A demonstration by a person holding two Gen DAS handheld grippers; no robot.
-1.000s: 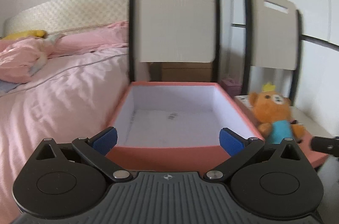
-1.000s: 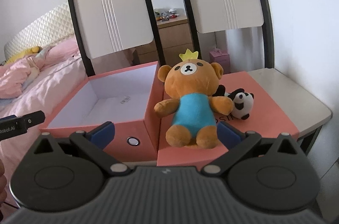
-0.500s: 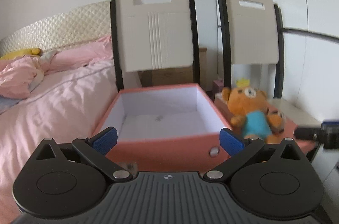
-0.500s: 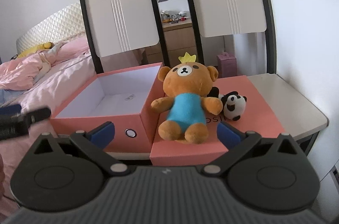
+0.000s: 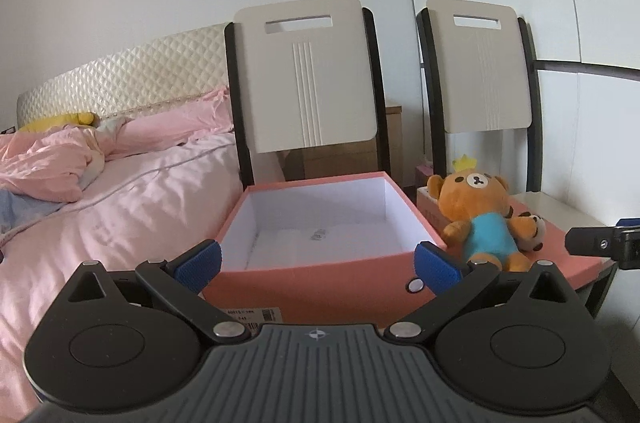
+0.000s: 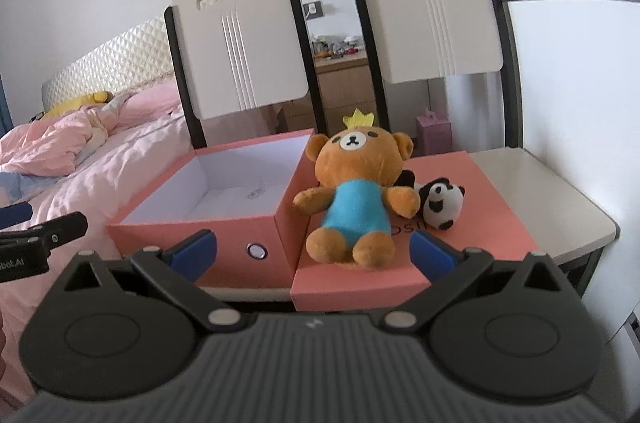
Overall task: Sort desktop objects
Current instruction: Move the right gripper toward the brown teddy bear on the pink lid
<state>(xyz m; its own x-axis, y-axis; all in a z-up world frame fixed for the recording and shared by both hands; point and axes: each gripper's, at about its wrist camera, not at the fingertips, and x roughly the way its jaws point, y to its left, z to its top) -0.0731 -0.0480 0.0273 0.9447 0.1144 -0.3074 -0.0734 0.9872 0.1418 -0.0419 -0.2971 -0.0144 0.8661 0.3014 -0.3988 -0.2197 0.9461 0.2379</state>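
We are holding the left gripper (image 5: 318, 261) with jaws spread, gripping nothing | we are holding the right gripper (image 6: 312, 250) likewise spread | just ahead, orange bear (image 6: 354, 193) in blue shirt and yellow crown is sitting on the pink lid (image 6: 472, 223), leaning against the open pink box (image 6: 236, 243) | small panda (image 6: 440, 201) is lying beside it

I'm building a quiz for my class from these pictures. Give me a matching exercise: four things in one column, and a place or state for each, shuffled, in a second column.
1. bear plush
2. panda plush
3. pink box
4. box lid

A. open, nothing inside
B. wears a yellow crown
C. lies flat under both plush toys
D. black and white, beside the bear

Pairs: 1-B, 2-D, 3-A, 4-C
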